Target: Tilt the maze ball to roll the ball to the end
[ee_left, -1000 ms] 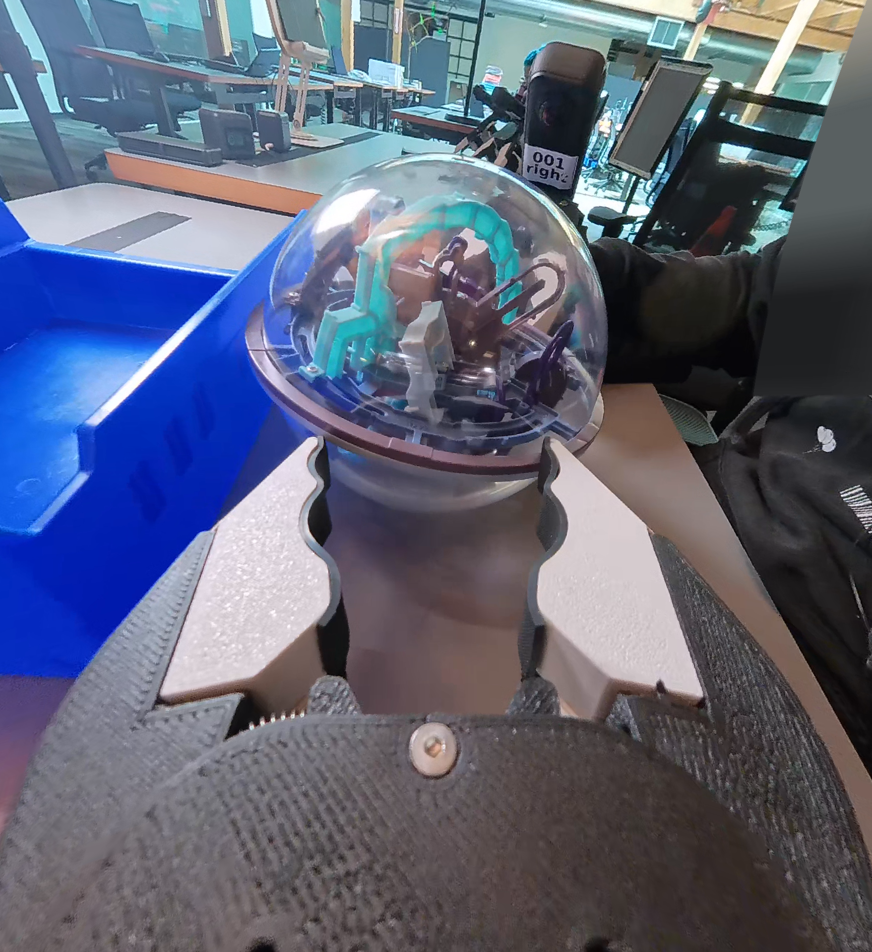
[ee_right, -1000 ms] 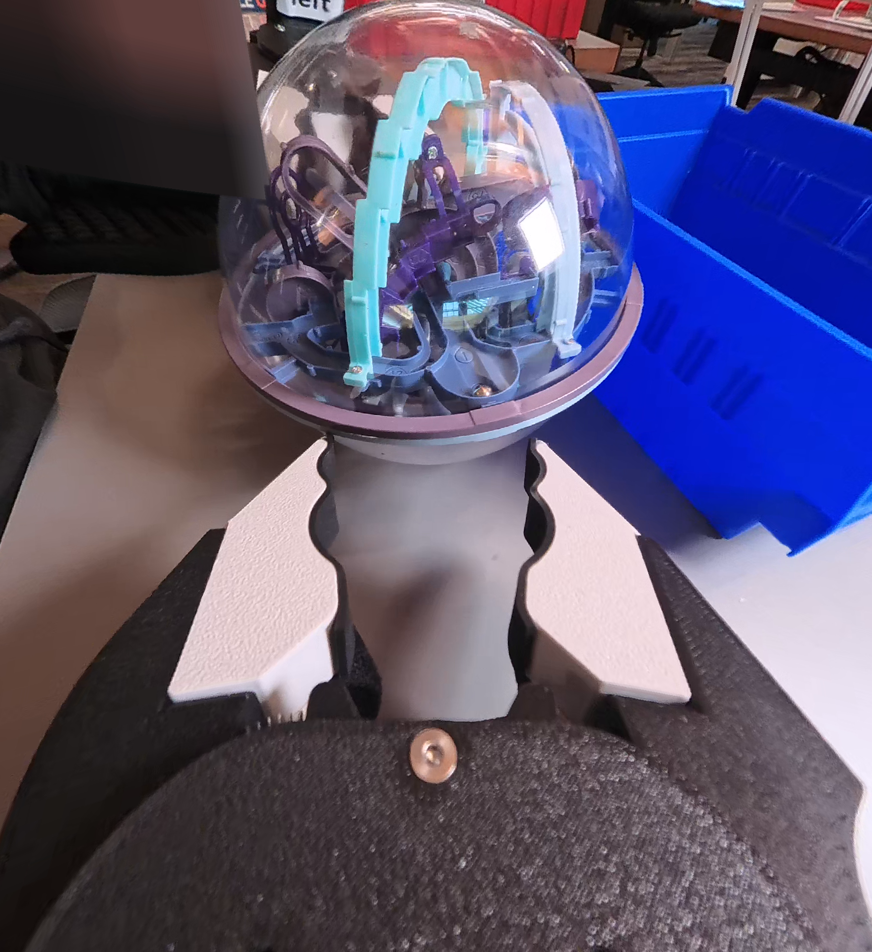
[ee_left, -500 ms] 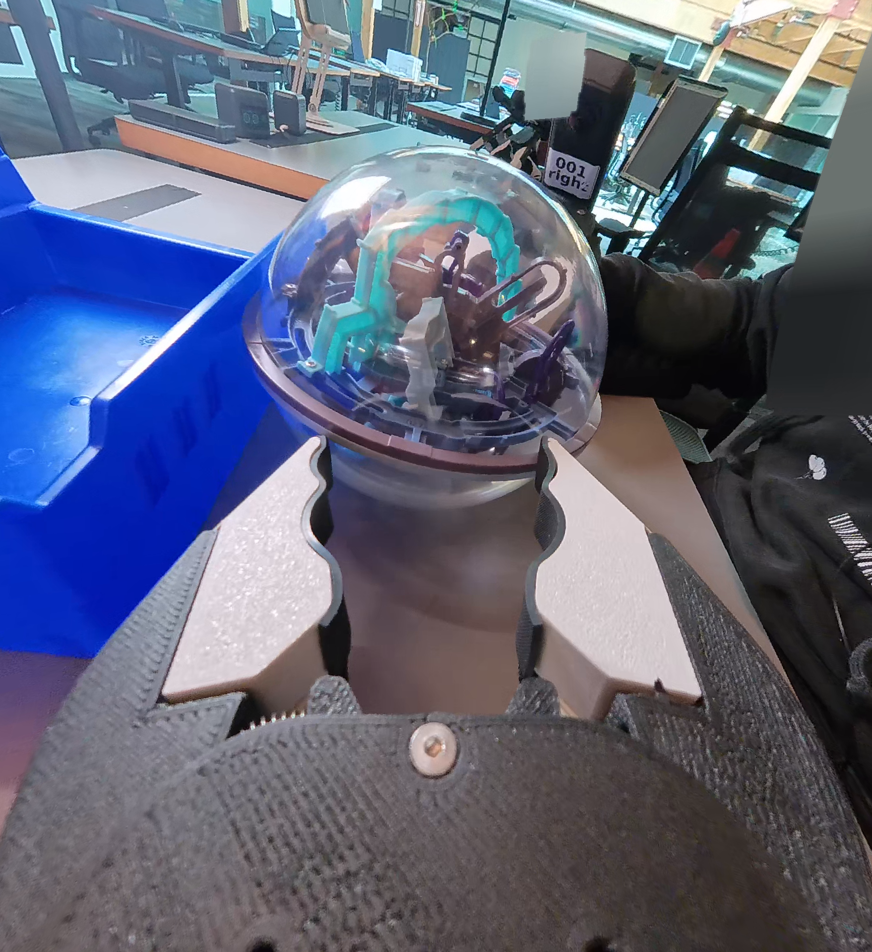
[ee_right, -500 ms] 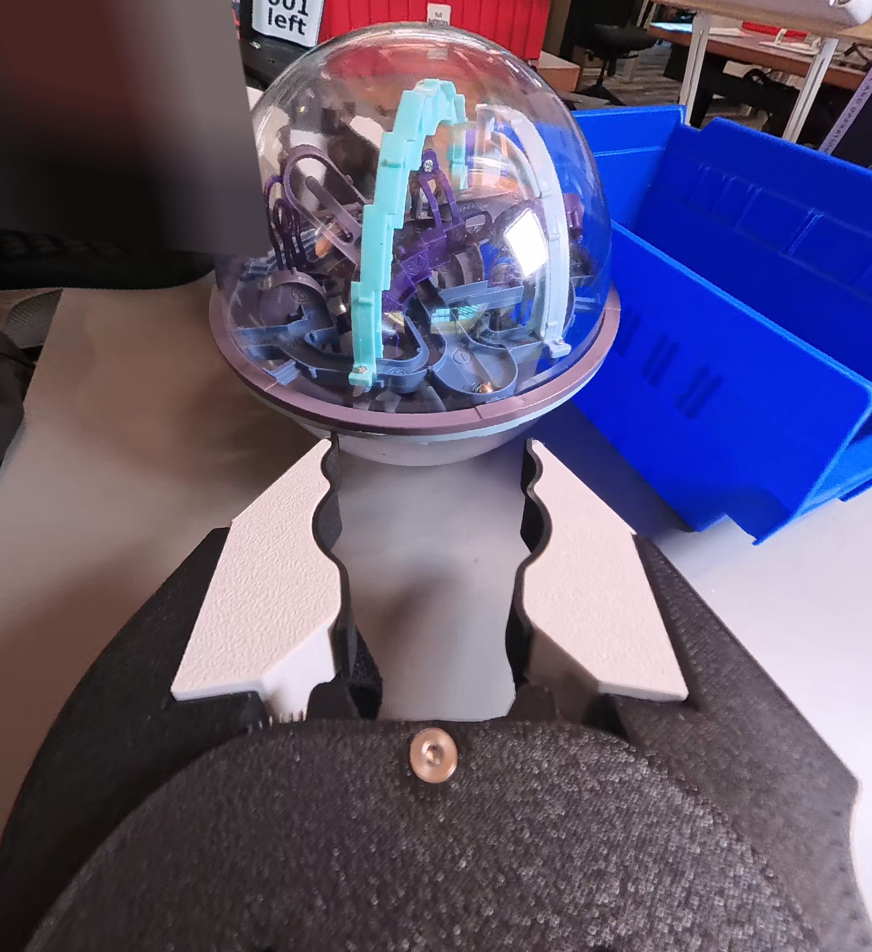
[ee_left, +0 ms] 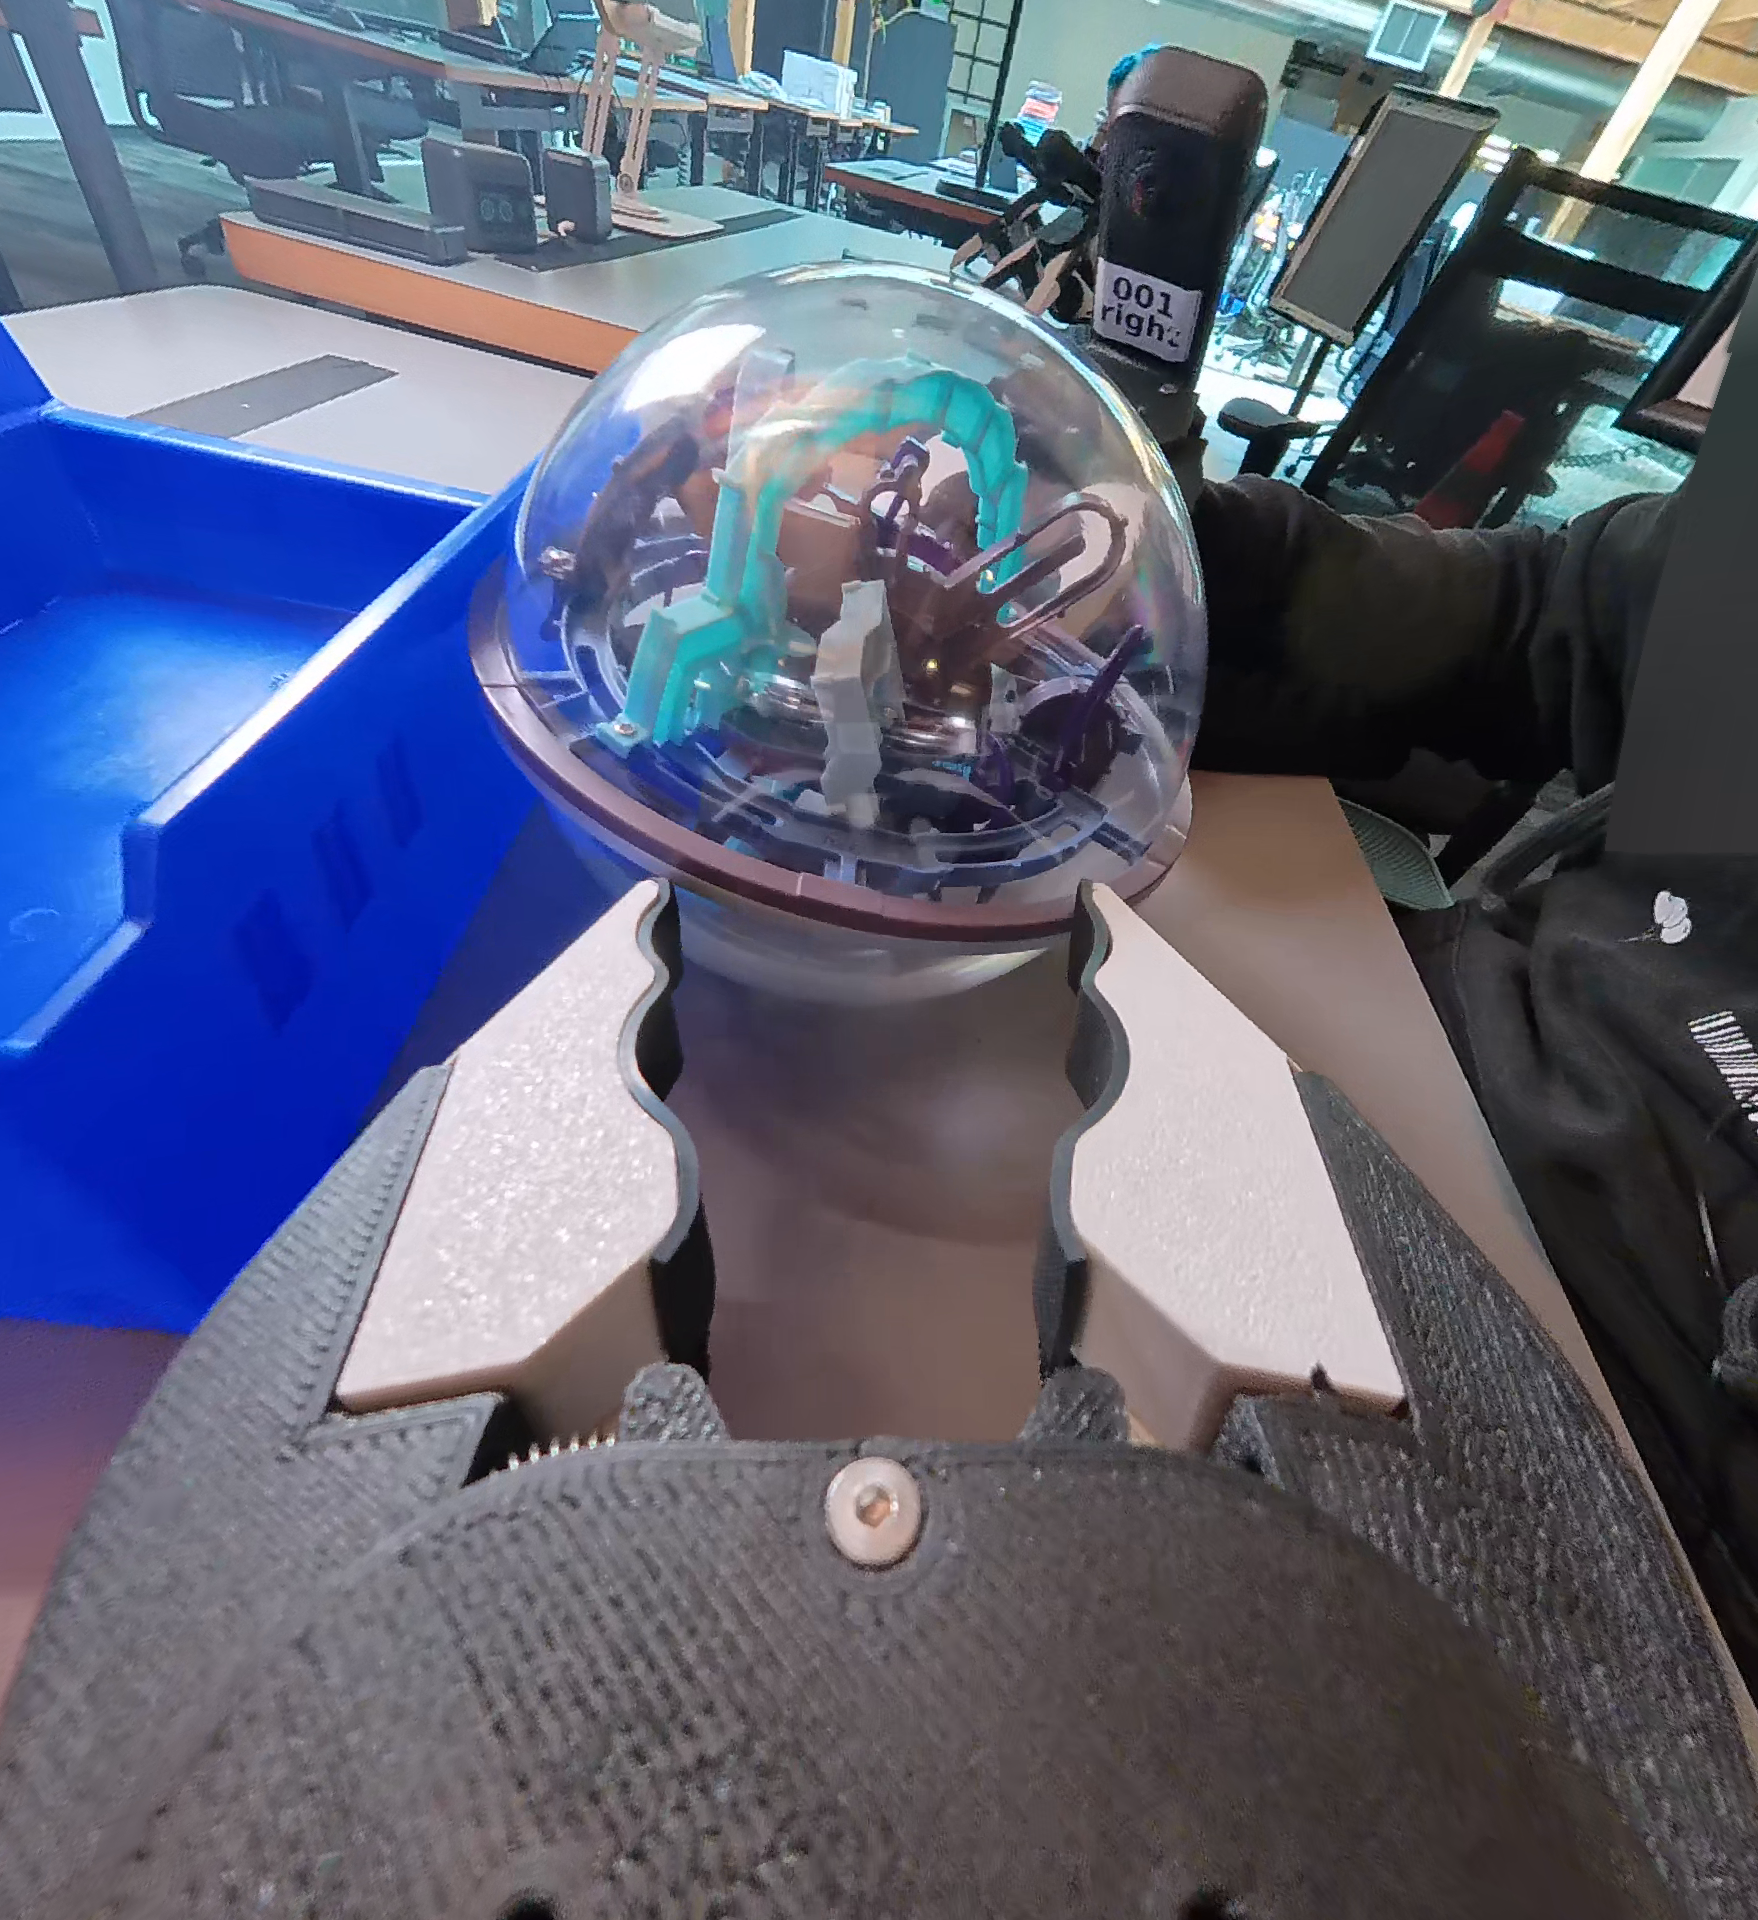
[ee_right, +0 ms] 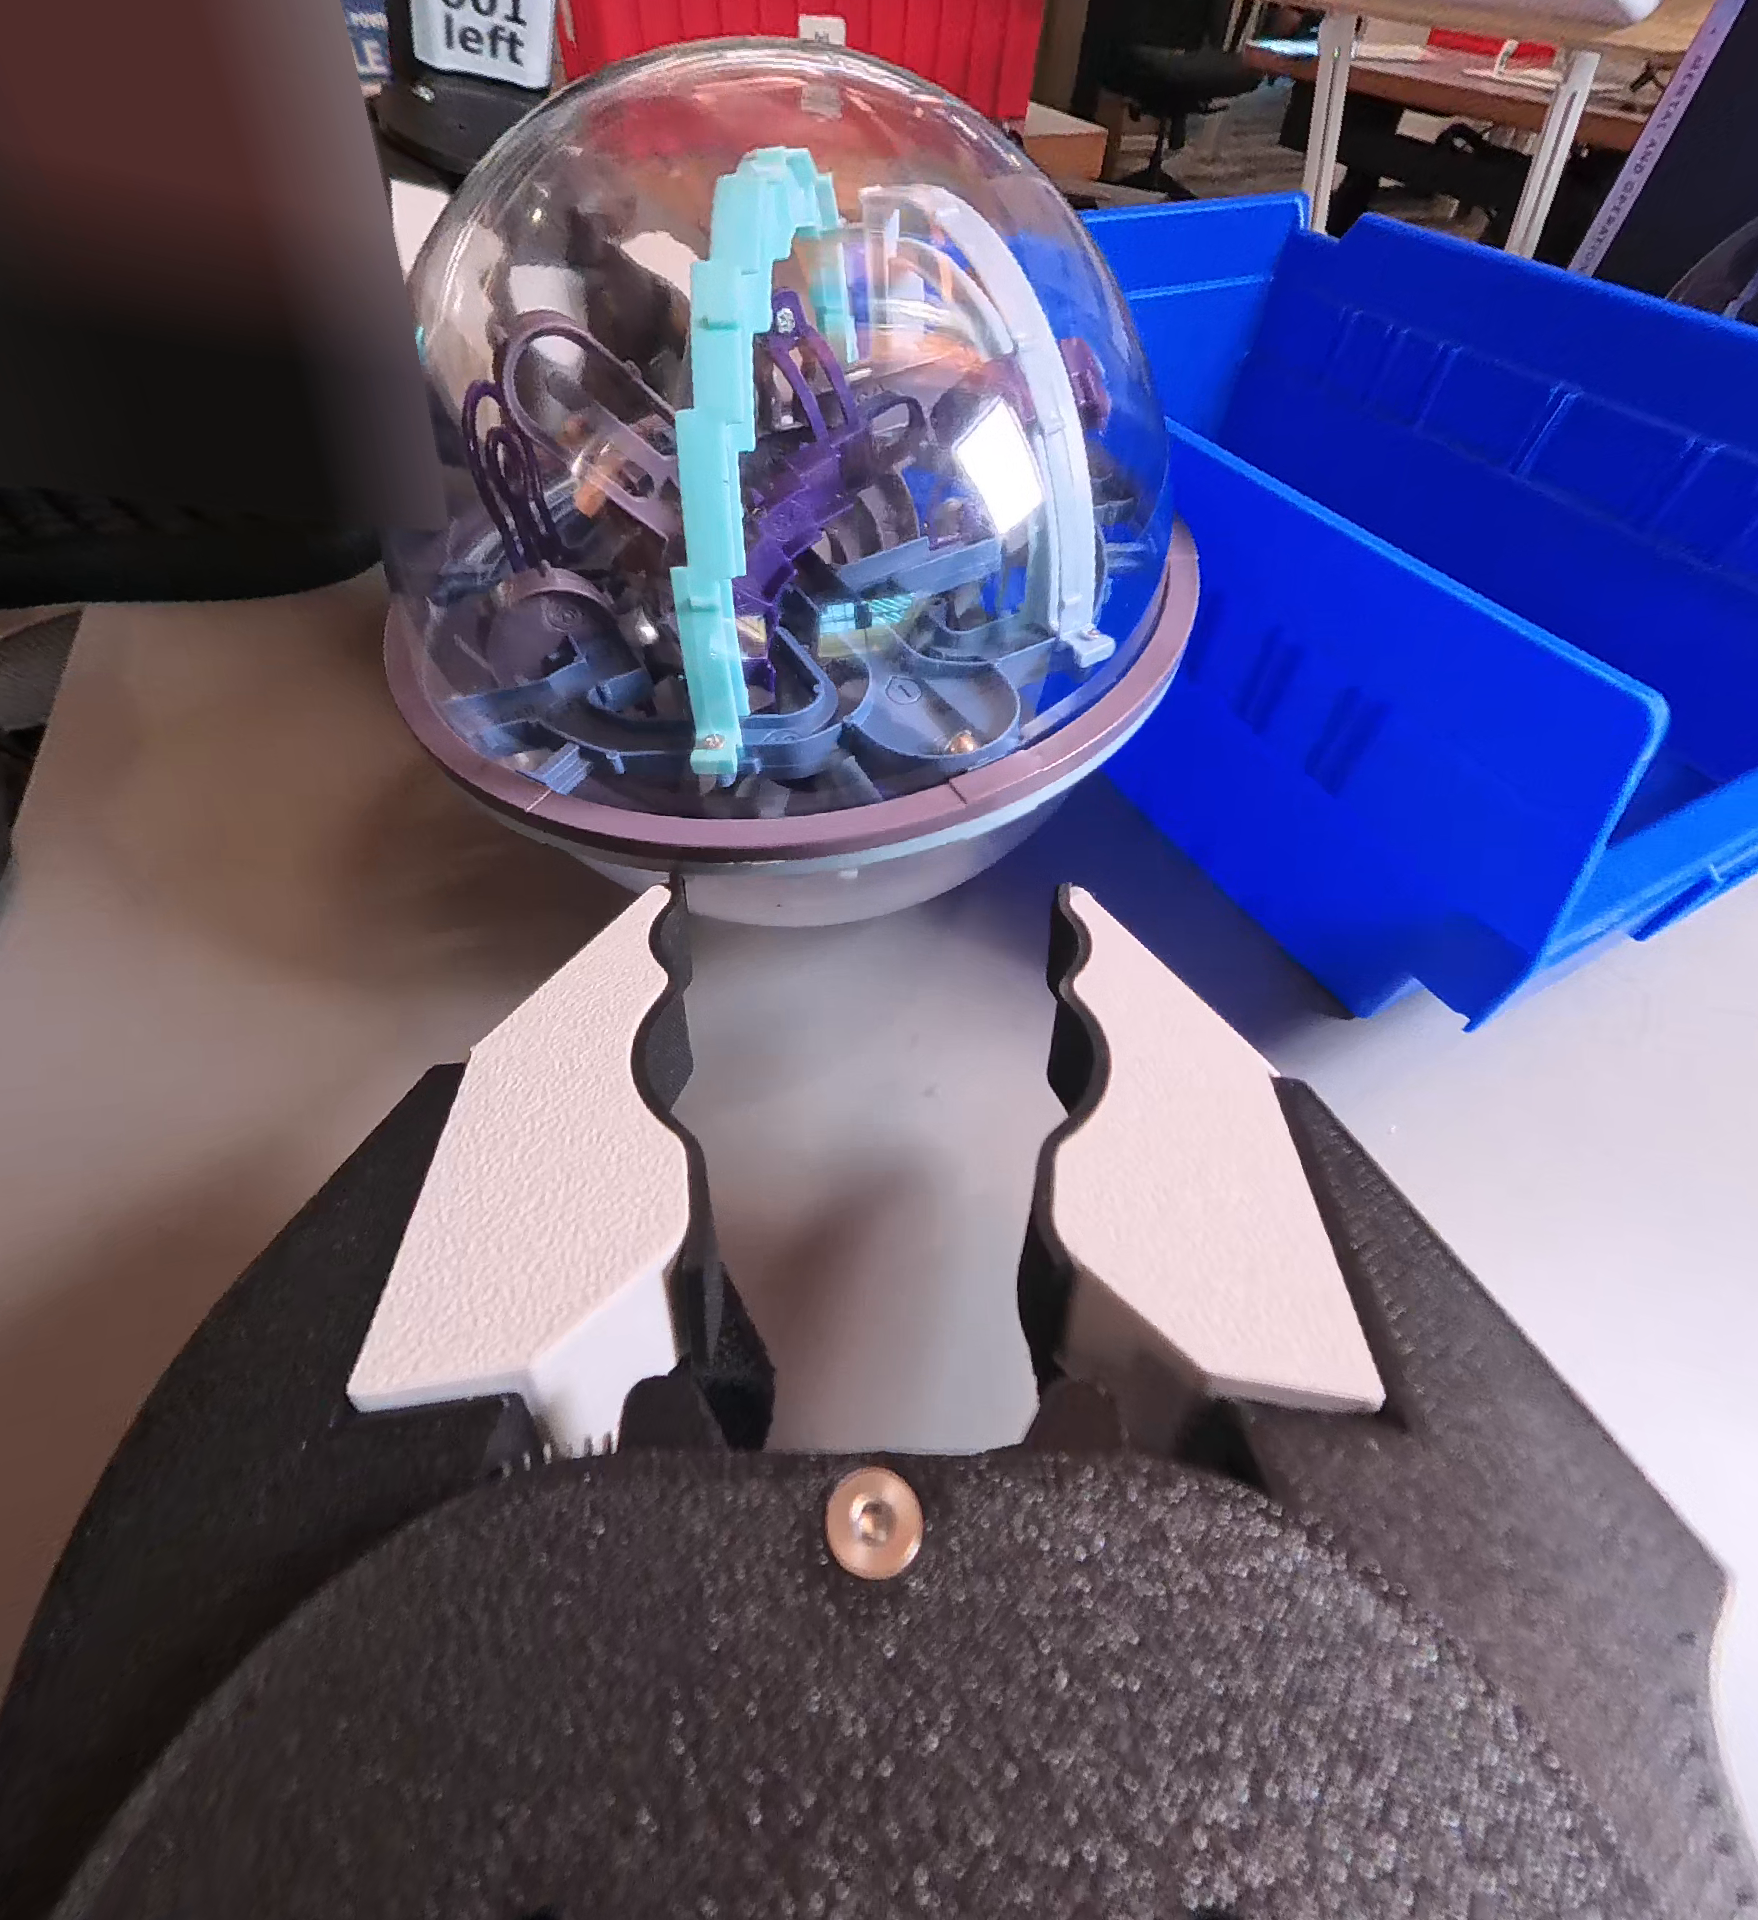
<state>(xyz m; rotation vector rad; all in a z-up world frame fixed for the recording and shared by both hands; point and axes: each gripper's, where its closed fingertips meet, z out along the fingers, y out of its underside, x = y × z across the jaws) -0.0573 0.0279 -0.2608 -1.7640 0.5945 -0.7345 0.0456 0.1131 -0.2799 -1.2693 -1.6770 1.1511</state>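
Maze ball [ee_left: 839, 634] propped above the table [ee_right: 231, 883], just beside the blue bin [ee_left: 179, 831], tilted slightly. Left gripper [ee_left: 870, 920] and right gripper [ee_right: 867, 904] set on opposite sides, each with jaws apart, tips touching or nearly touching the grey lower shell under the purple rim; no clamping evident. Best tilted slowly, both sides moved together, kept clear of the bin. A small metallic bead [ee_right: 961, 744] visible on a low blue track; whether the ball itself, unclear.

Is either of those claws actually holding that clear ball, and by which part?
The maze ball is propped between both open grippers, left and right, fingertips against its lower half; neither clamps it.
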